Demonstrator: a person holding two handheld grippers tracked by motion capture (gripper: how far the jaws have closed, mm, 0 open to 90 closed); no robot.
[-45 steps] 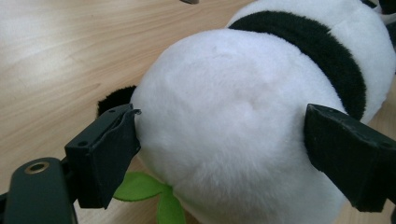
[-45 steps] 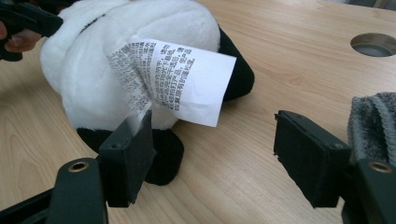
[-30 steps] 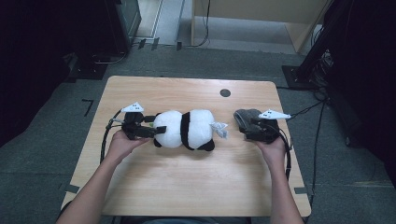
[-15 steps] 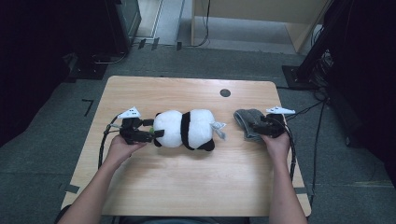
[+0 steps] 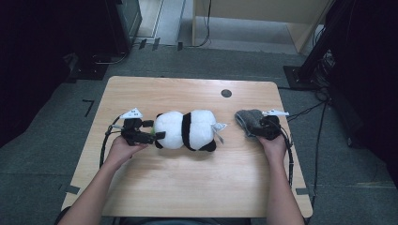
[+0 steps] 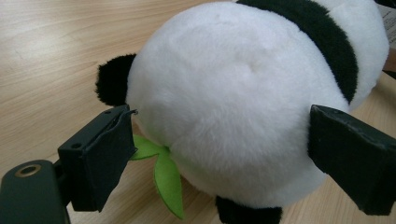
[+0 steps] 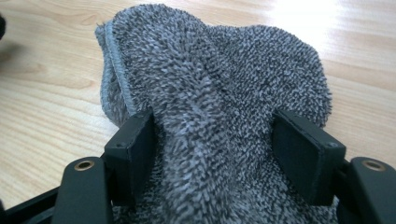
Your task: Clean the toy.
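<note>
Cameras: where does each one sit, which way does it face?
High view: above the person's side, looking forward and down on the table; both forearms, left claw, right claw.
Left gripper view: on the left claw, facing the plush panda; its two jaws flank it.
Right gripper view: on the right claw, facing the grey towel clamped between its jaws.
Shared: panda and towel also appear from above.

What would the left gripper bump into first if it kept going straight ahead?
Almost surely the plush panda. The left gripper points right at its round white end, with one jaw on each side. The jaws have just been opening, and the pads seem to sit a little off the fur, so the panda lies between them unclamped.
</note>
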